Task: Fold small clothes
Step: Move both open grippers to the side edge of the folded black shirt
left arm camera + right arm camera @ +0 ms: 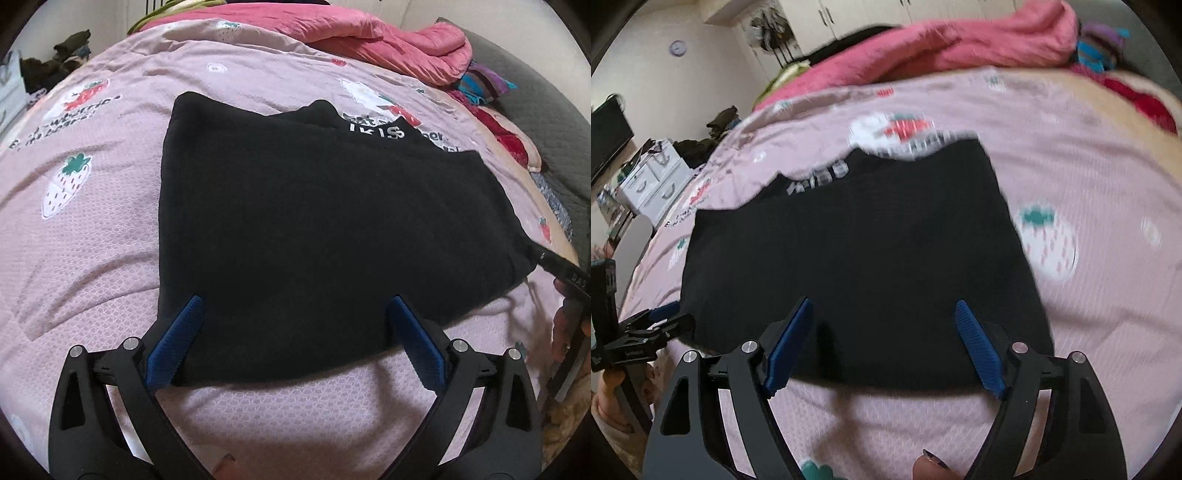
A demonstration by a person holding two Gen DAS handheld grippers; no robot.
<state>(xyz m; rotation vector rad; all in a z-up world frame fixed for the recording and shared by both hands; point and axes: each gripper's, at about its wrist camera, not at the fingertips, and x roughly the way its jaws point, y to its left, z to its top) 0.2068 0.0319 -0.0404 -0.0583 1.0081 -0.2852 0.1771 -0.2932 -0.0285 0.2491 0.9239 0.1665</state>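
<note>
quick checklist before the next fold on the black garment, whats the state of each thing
1. Left gripper open: ok, jaws spread wide over the near hem.
2. Right gripper open: ok, holding nothing.
3. Black garment lying flat on the pink bedspread: ok, no big bunching.
4. Both grippers at the near edge: ok, left gripper also shows at the garment's near left corner in the right wrist view.
5. Right wrist view sharp: not ok, motion blur.
6. Layers under the garment aligned: cannot tell.

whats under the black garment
The black garment lies flat on the pink strawberry-print bedspread, which shows all around it. Anything directly beneath the cloth is covered and cannot be seen.
</note>
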